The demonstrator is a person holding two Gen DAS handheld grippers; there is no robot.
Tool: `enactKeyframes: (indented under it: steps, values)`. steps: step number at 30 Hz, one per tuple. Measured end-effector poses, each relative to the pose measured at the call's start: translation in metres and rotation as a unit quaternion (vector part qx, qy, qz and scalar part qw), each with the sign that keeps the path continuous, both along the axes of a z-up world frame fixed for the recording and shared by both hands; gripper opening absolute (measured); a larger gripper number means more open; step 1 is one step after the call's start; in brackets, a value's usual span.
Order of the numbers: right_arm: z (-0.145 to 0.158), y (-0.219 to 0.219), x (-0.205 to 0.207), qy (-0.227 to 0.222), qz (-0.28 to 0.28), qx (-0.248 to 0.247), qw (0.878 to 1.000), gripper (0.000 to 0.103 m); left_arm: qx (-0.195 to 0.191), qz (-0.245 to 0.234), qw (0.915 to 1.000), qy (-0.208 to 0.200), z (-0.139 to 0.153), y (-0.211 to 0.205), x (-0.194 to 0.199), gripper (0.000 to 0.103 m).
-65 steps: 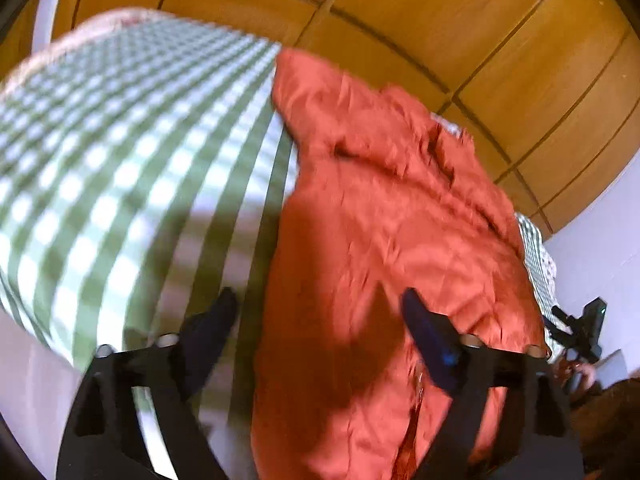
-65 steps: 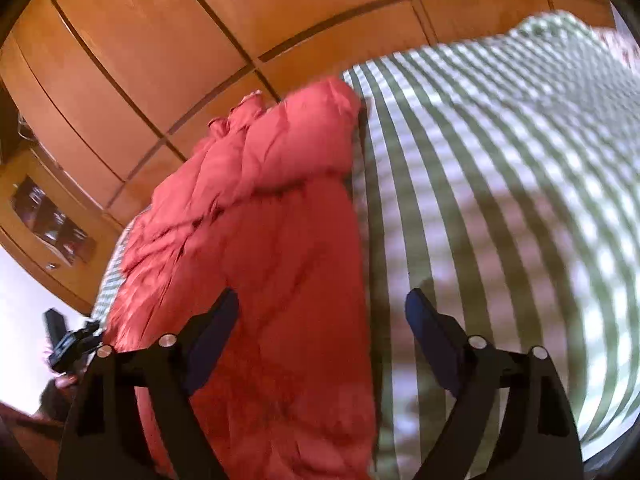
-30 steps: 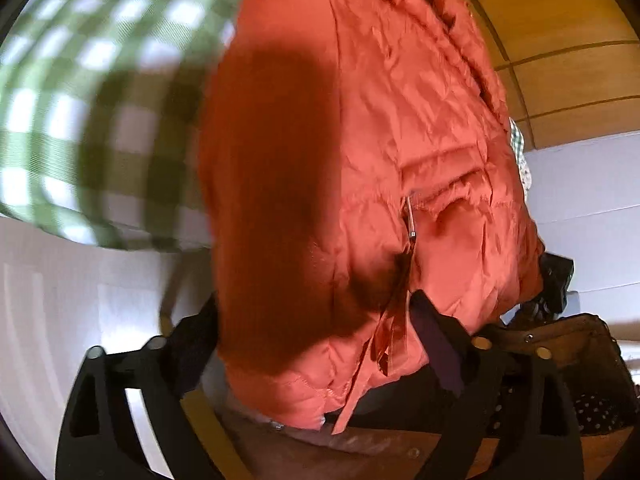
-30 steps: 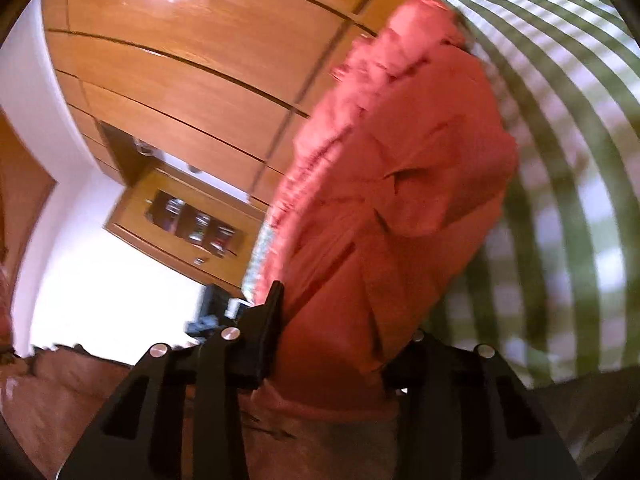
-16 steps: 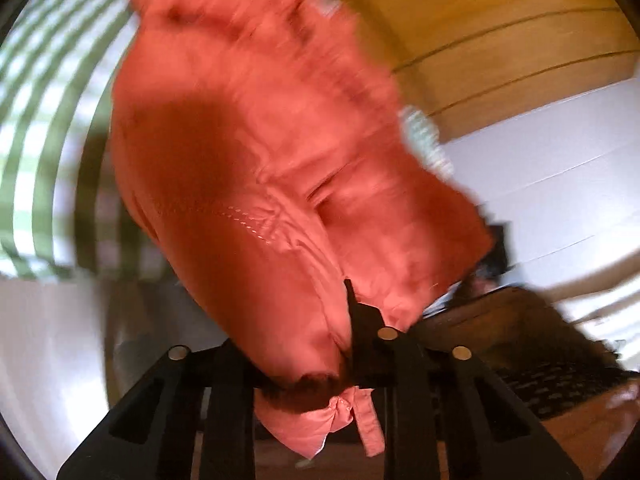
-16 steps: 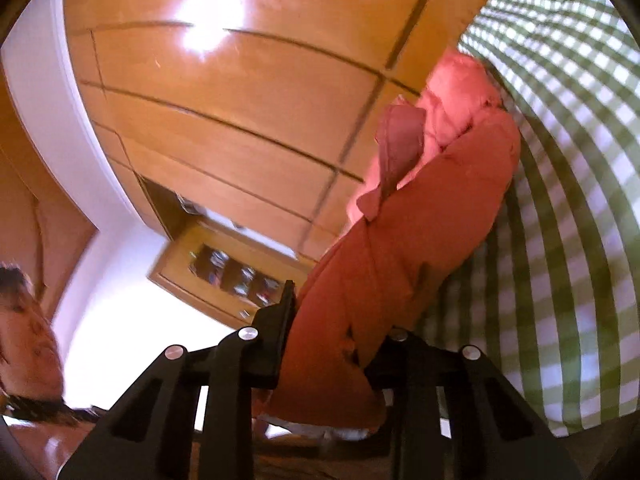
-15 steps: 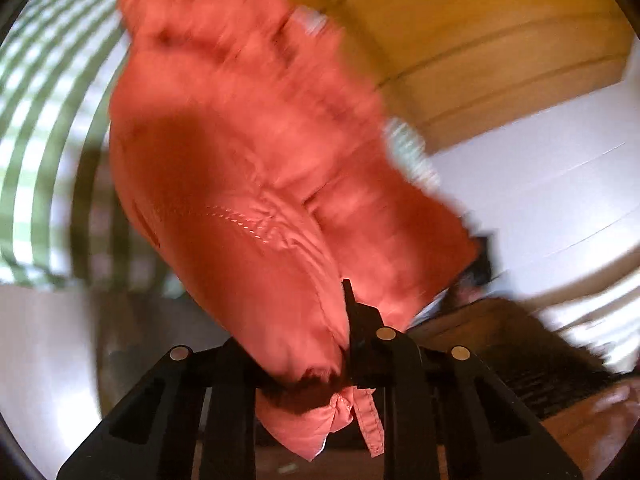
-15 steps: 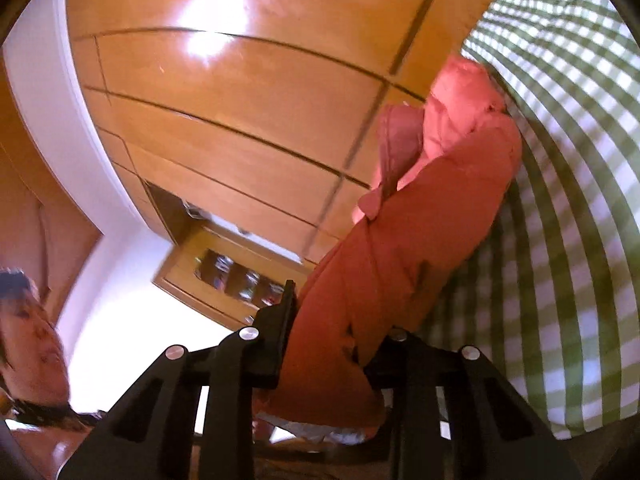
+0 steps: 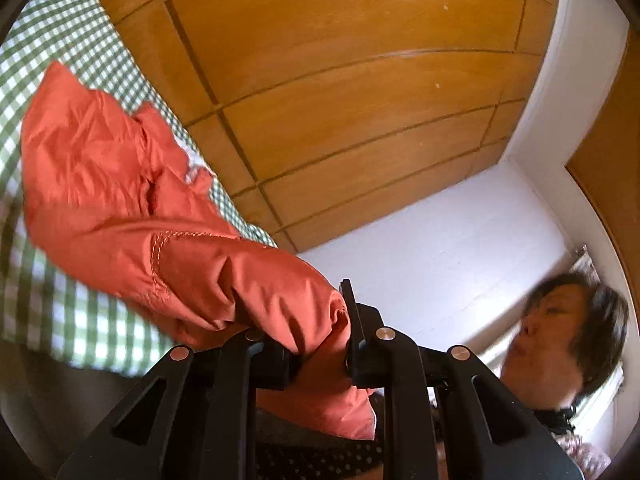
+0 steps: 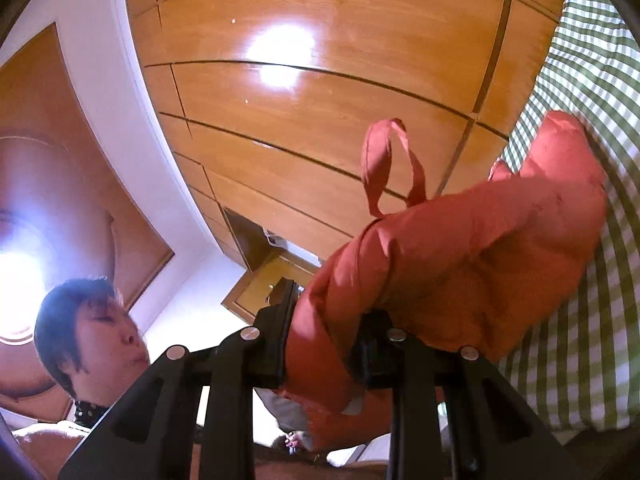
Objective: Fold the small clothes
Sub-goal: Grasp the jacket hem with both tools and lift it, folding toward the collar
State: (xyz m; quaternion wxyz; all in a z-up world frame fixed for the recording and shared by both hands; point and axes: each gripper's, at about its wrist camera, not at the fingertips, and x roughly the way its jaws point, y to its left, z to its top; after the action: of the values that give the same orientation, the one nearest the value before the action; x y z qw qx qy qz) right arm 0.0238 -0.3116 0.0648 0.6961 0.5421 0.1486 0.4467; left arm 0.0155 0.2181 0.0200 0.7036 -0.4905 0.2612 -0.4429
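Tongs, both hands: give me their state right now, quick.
Left tongs: closed, clamped on the orange jacket.
Right tongs: closed, clamped on another part of the same jacket.

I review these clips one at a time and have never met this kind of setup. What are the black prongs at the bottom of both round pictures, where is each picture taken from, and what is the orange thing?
There is no robot here: a person carries a black two-finger tool in each hand, with a wide-angle camera on each looking forward along its fingers. One picture comes from the left tool, the other from the right tool. The orange thing is a padded orange jacket. Both tools are shut on its edge and hold that end raised, while the far end trails toward the green-and-white checked bed cover. Behind it stand glossy wooden wardrobe doors.
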Motion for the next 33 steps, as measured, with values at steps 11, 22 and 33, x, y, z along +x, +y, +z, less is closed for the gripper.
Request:
enactKeyframes:
  steps: [11,22,33]
  values:
    - [-0.027,0.006,0.154,0.100,-0.089,-0.046,0.990,0.028,0.056,0.111,0.9884,0.087,-0.042,0.013,0.143,0.022]
    - [-0.045,0.069,0.175,0.048,-0.184,-0.383,0.904,0.080,0.088,0.195,0.9716,0.101,-0.079,0.021,0.172,0.085]
    - [0.004,0.185,0.194,-0.010,-0.073,-0.647,0.759,0.063,0.303,0.259,0.9162,0.036,-0.033,-0.036,0.167,0.089]
